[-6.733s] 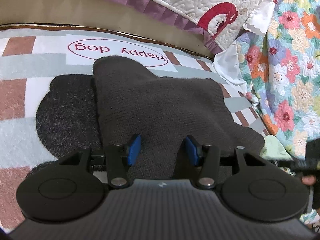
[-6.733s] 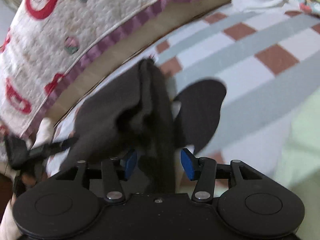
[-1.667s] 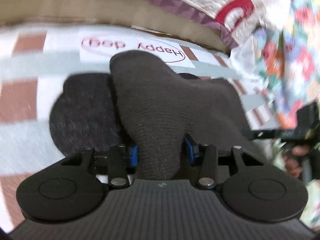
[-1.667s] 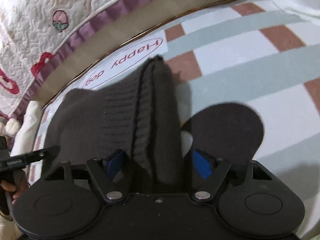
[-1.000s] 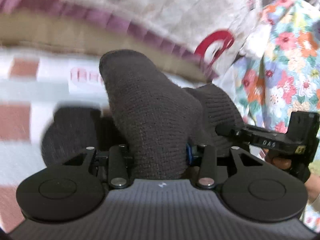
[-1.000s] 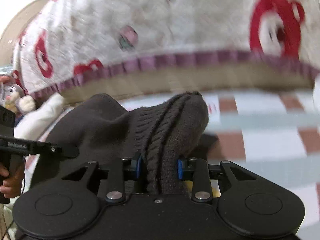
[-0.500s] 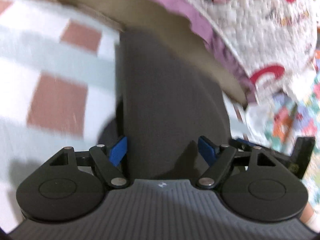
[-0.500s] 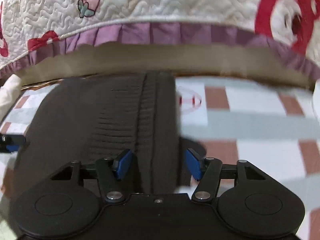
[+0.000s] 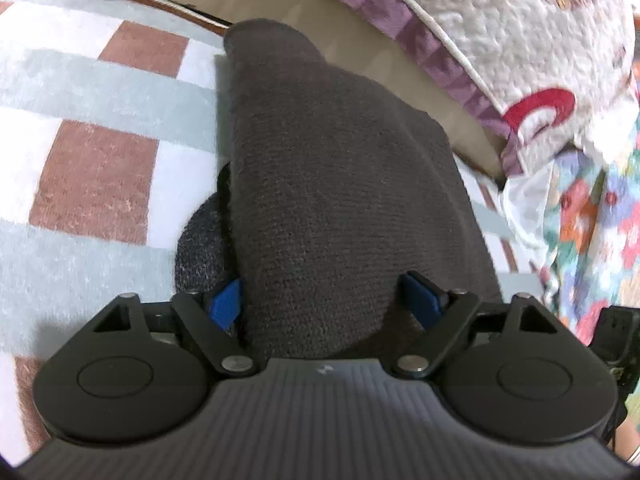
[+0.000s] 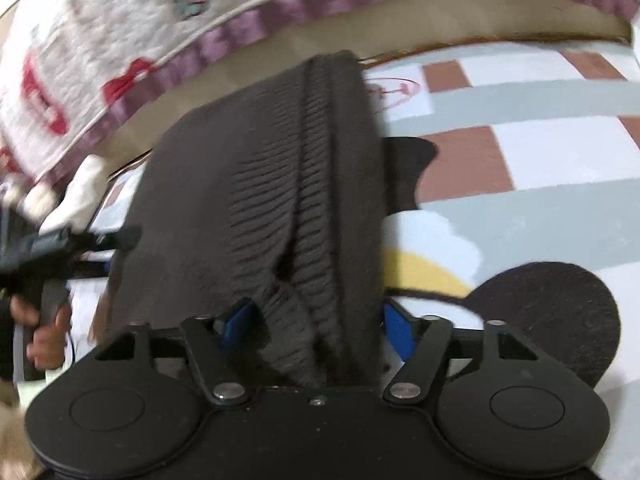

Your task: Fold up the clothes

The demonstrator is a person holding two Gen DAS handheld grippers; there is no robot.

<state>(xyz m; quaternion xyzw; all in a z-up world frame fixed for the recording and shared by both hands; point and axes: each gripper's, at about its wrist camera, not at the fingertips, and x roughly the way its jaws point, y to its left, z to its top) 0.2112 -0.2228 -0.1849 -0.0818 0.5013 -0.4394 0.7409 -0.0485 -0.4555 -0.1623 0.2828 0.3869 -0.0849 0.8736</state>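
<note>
- The dark brown knitted garment [image 9: 344, 184] lies folded on a checked rug of pale grey-green, white and brick-red squares [image 9: 92, 168], its far end reaching the rug's edge near the base of a bed.
- In the left wrist view we see our left gripper [image 9: 329, 300] with its blue-padded fingers [image 9: 226, 300] spread wide; the near end of the garment sits between them, and we see the pads standing apart from the cloth rather than pinching it.
- In the right wrist view the garment [image 10: 280, 184] shows a ribbed band running lengthwise, with a small gap in the knit near the gripper.
- Our right gripper [image 10: 316, 330] is likewise open, its blue fingers [image 10: 398, 334] set on either side of the ribbed edge.
- We see the left gripper [image 10: 116, 240] from the side at the garment's left edge, held by a hand [image 10: 40, 332].
- A cream quilted bedspread with red motifs and a purple ruffle [image 10: 120, 40] hangs above the garment's far end.
- A floral quilt [image 9: 592, 216] fills the right of the left wrist view.
- A black round patch [image 10: 548, 316] and a yellow-and-white shape [image 10: 428, 256] are printed on the rug just right of the garment.
</note>
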